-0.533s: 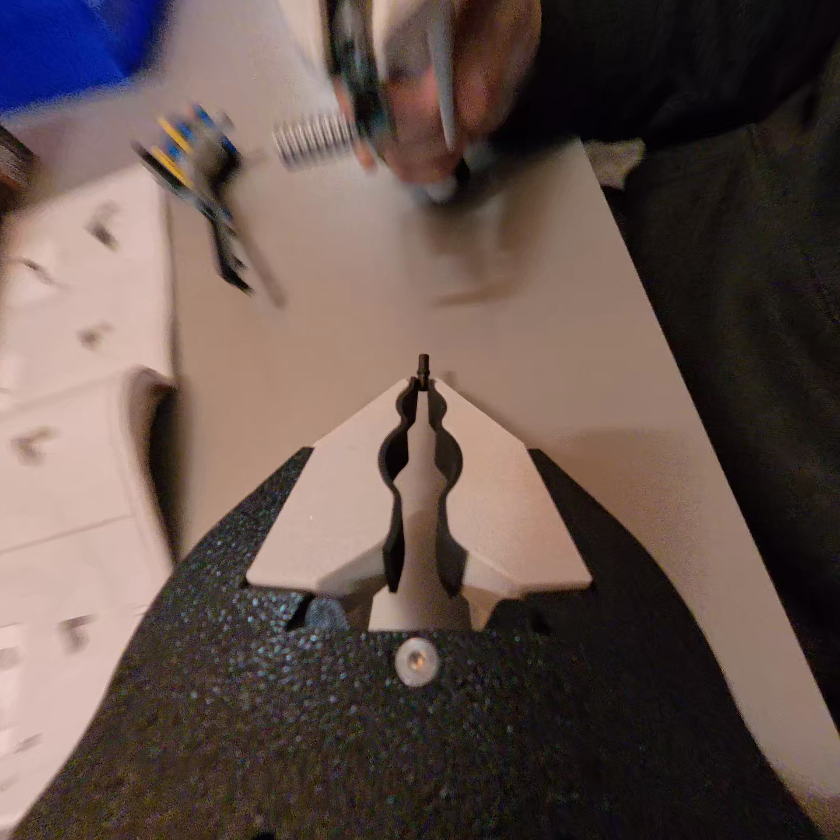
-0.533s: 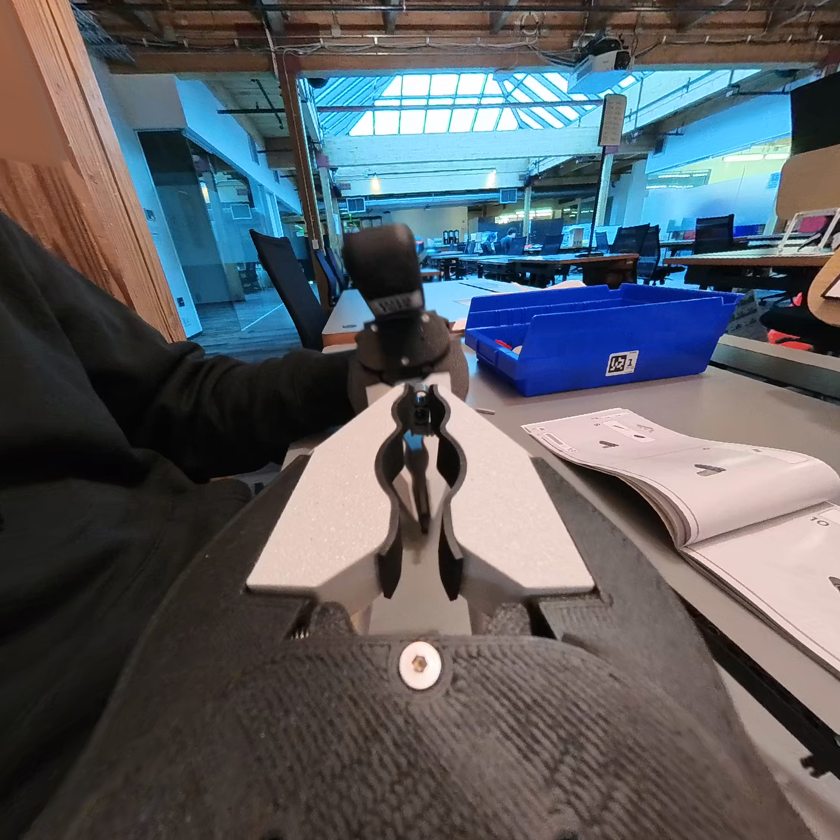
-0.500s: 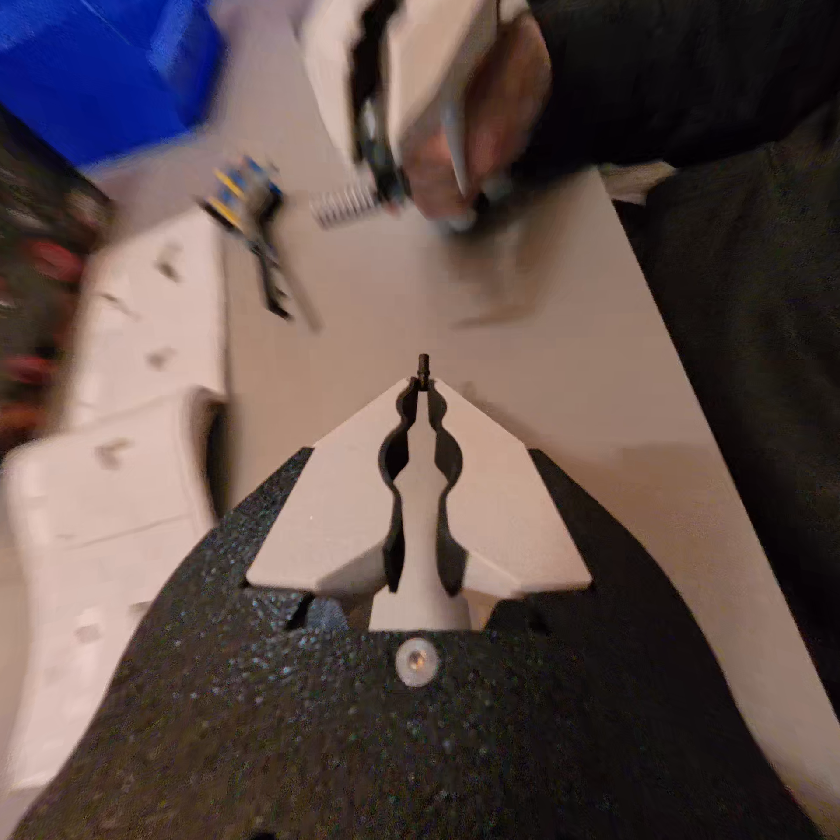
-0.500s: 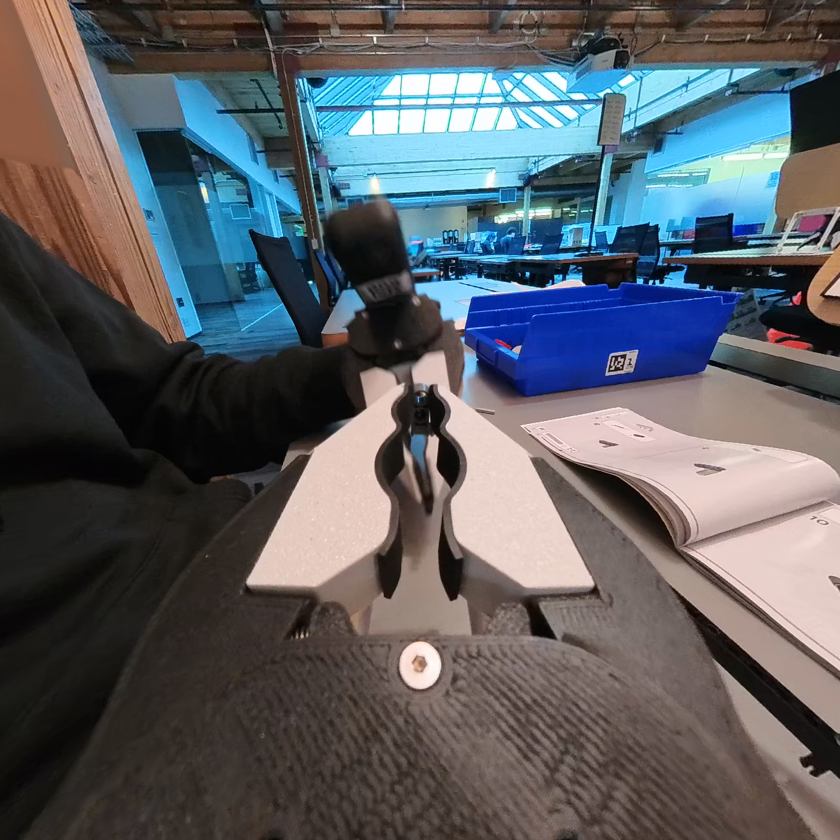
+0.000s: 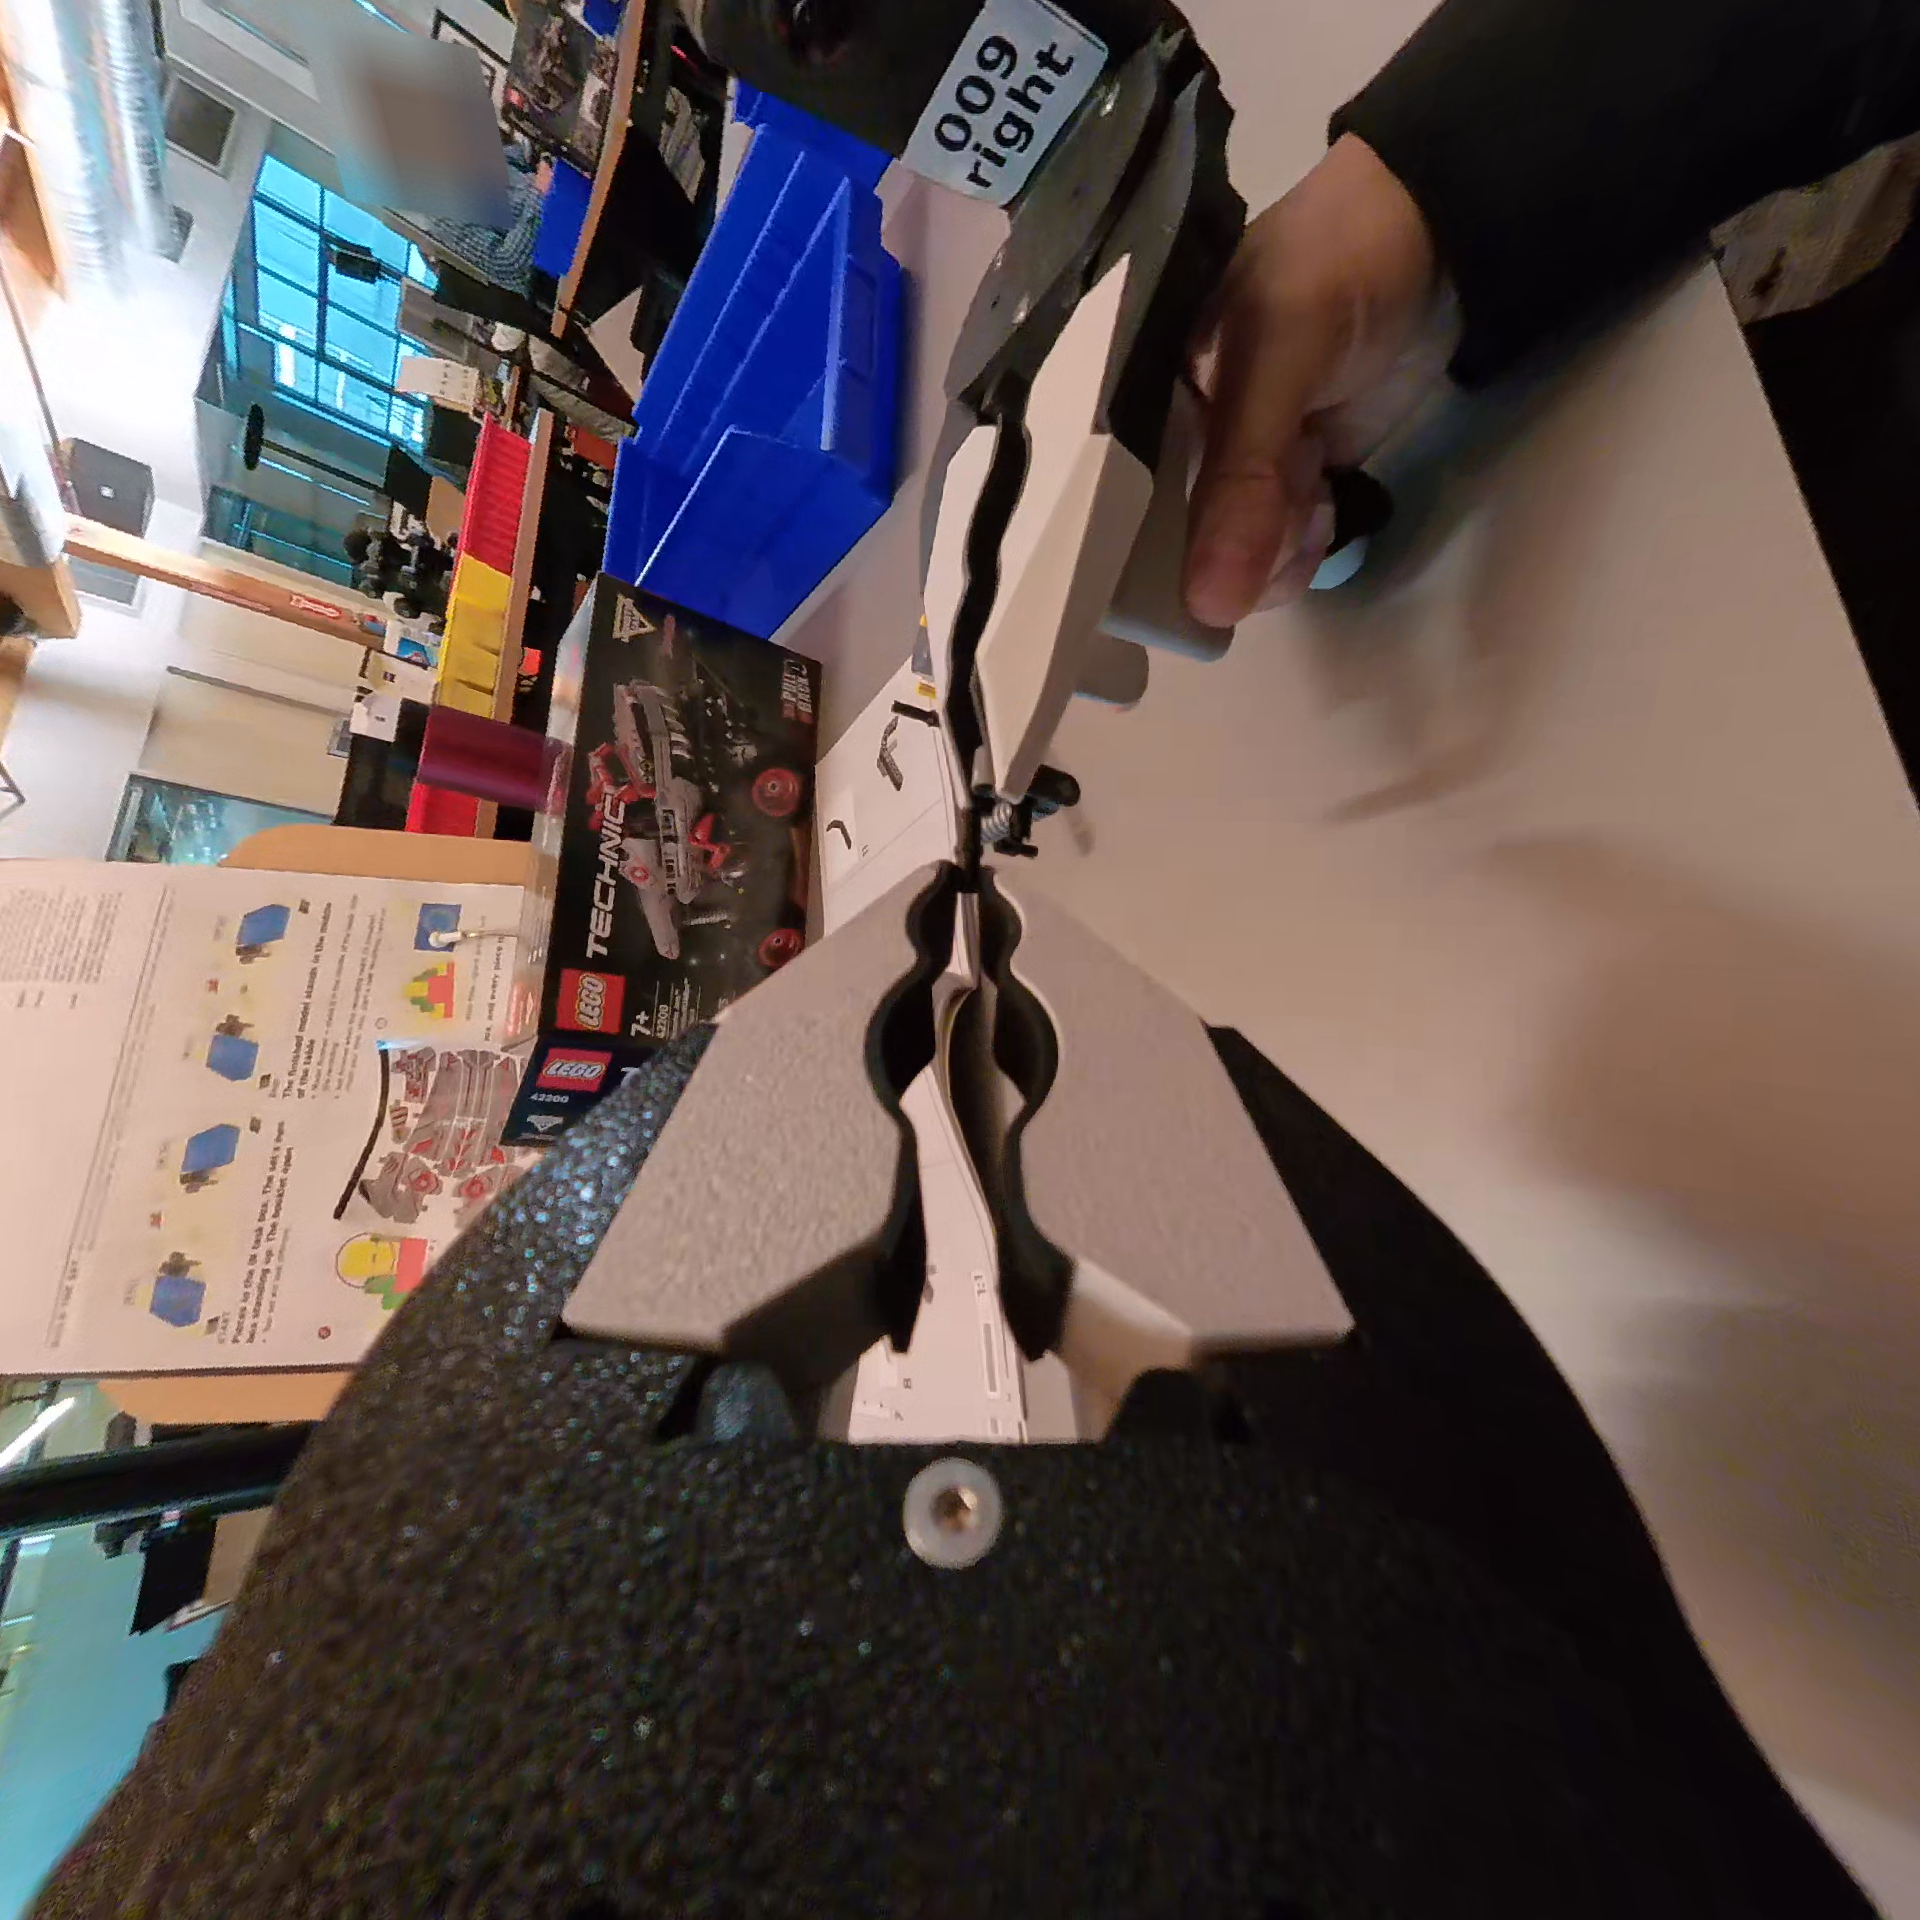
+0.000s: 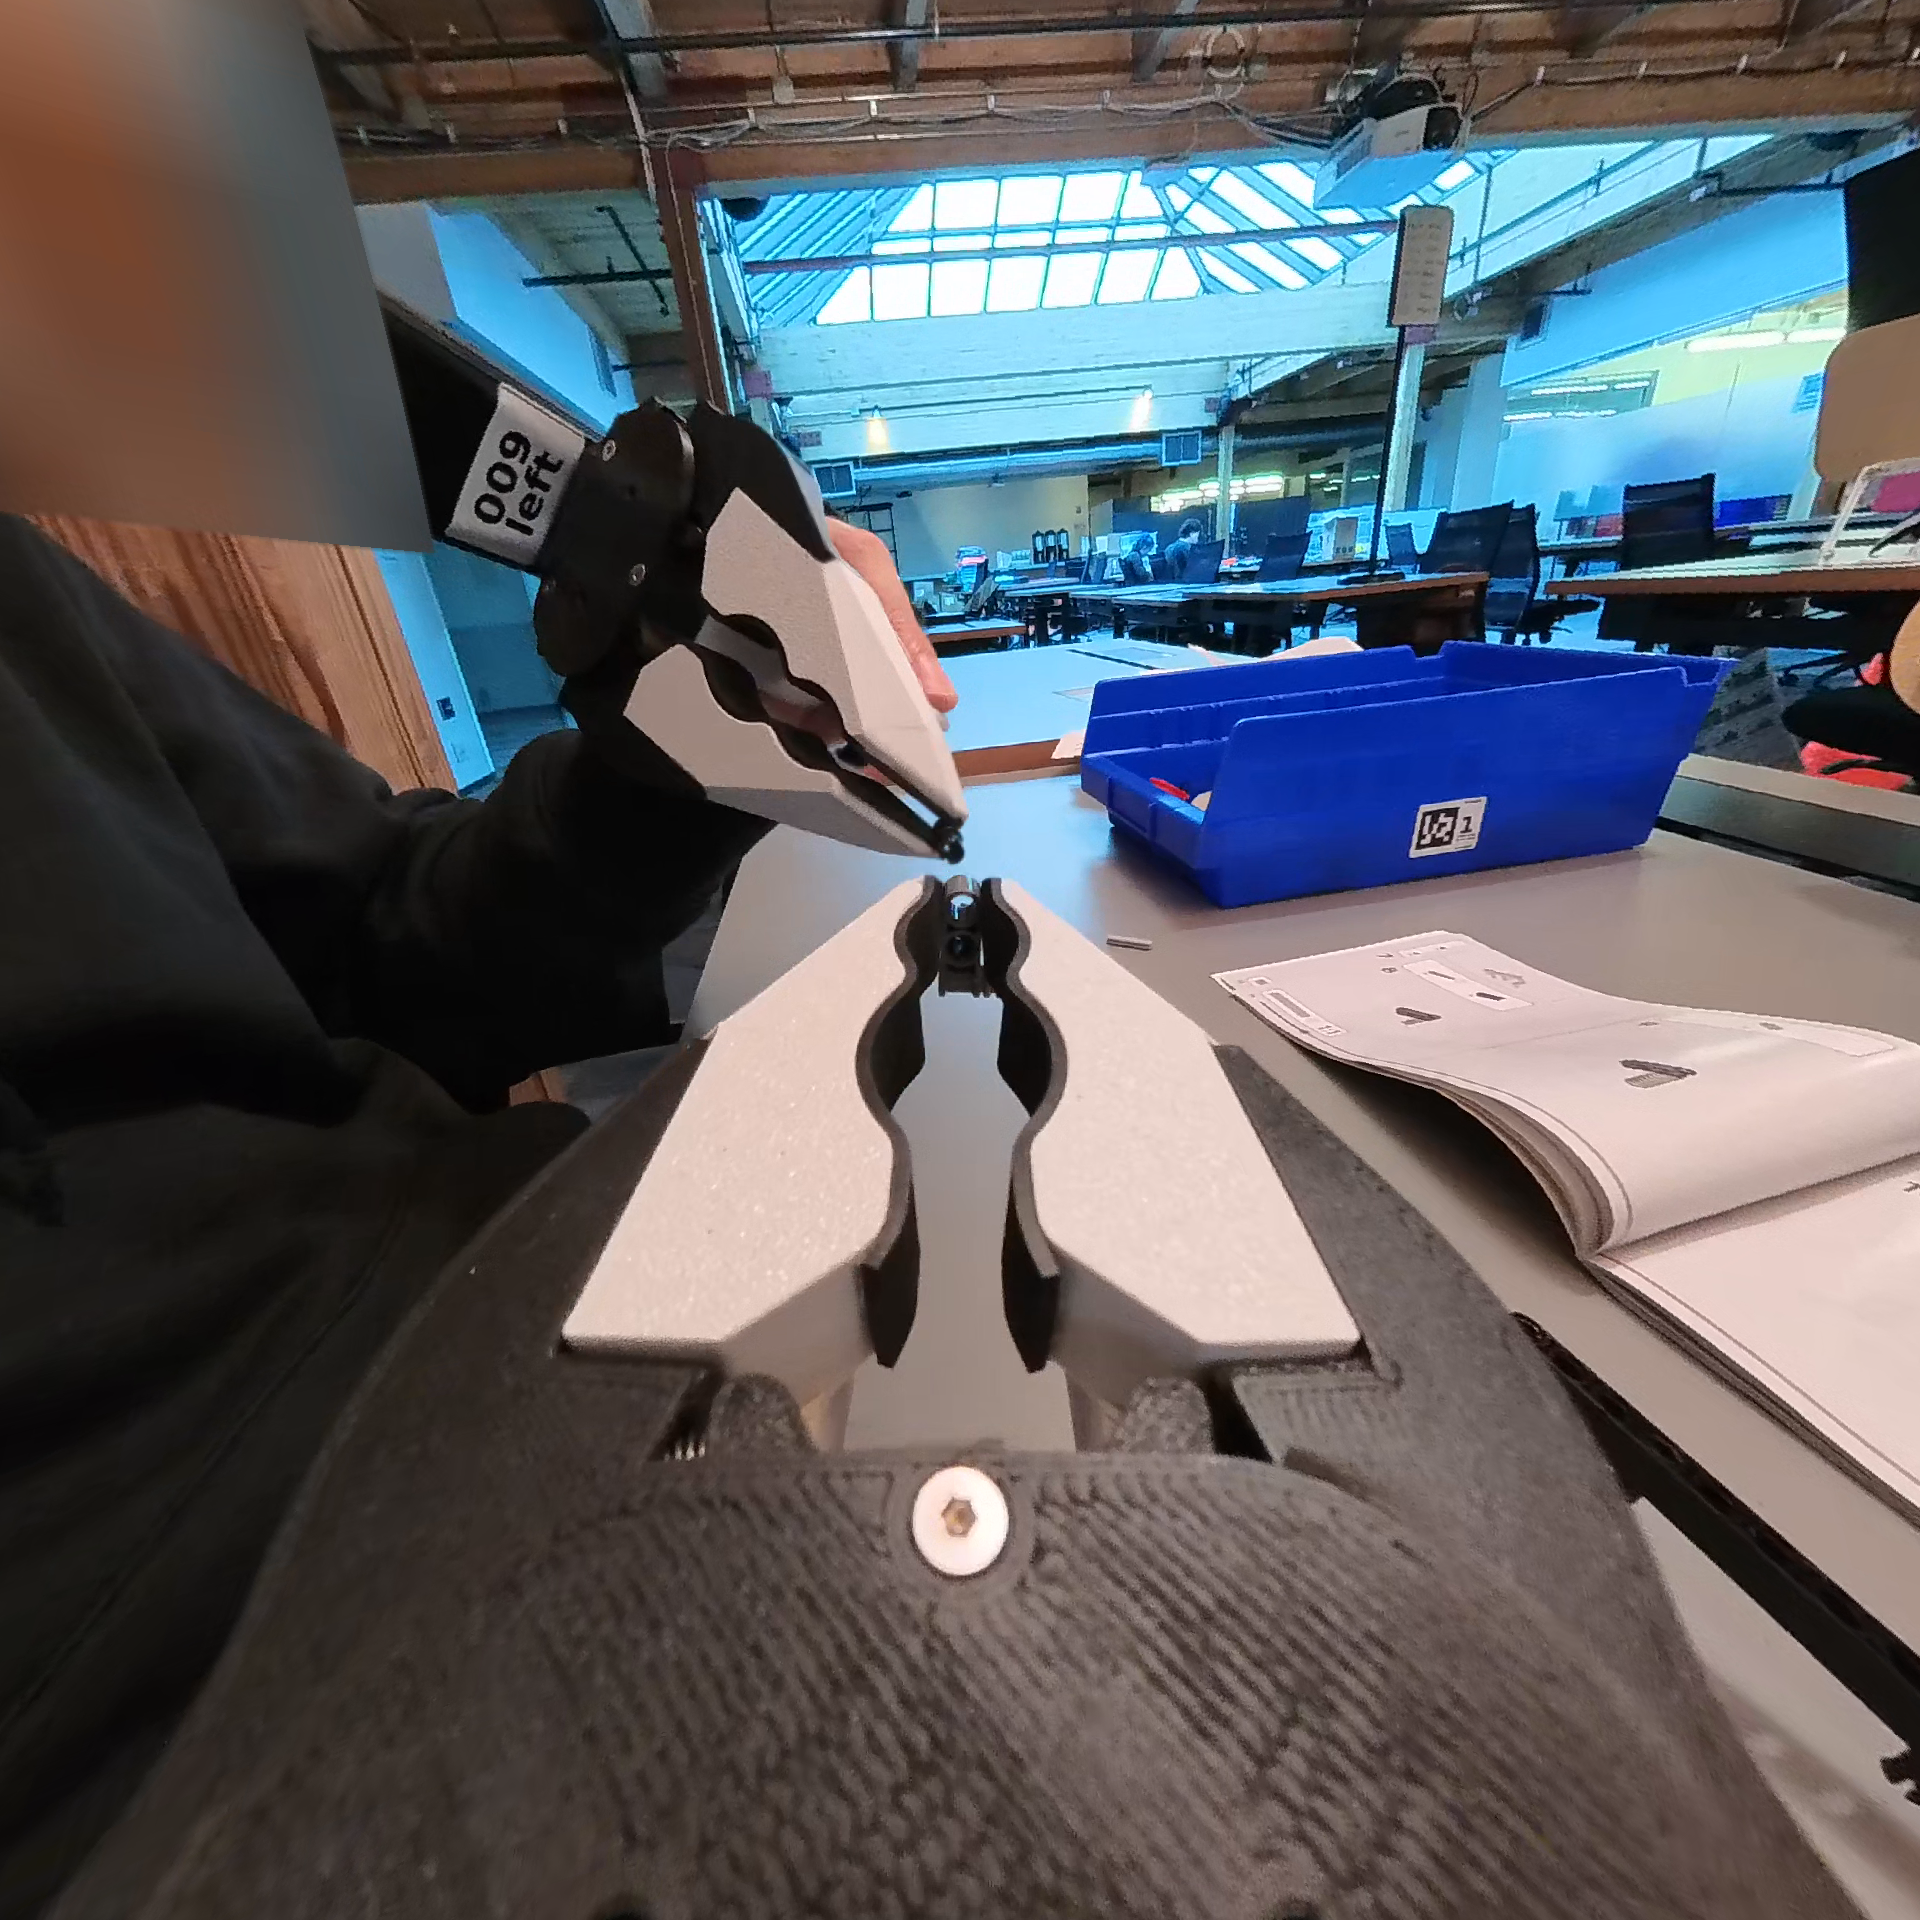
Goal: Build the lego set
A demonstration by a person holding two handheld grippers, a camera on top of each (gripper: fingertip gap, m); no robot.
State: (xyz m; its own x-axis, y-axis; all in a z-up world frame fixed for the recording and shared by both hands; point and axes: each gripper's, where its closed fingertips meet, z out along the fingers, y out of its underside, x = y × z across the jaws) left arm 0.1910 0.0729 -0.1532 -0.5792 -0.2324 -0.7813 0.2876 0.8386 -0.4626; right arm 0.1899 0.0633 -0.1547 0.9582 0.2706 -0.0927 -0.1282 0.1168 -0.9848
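Right tongs (image 6: 958,902) are clamped on a small black lego part (image 6: 957,940) with a spring. Left tongs (image 5: 961,881) pinch a thin black pin (image 6: 943,834), its tip just beside that part, not yet joined. On the desk (image 6: 1558,925), the instruction booklet (image 6: 1621,1101) lies open; blue bin (image 6: 1382,769) beyond. In my judgement, the build is at an early sub-assembly; most remains.

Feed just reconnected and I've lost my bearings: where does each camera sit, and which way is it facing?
Left wrist view: on the left gripper, rolled sideways, facing the right gripper, its spring piece and Lego box; right hand shows.
Right wrist view: on the right gripper, level, facing the left gripper, its black pin, open booklet; left hand, sleeve show.
Shared: both grippers tip to tip, blue bin.
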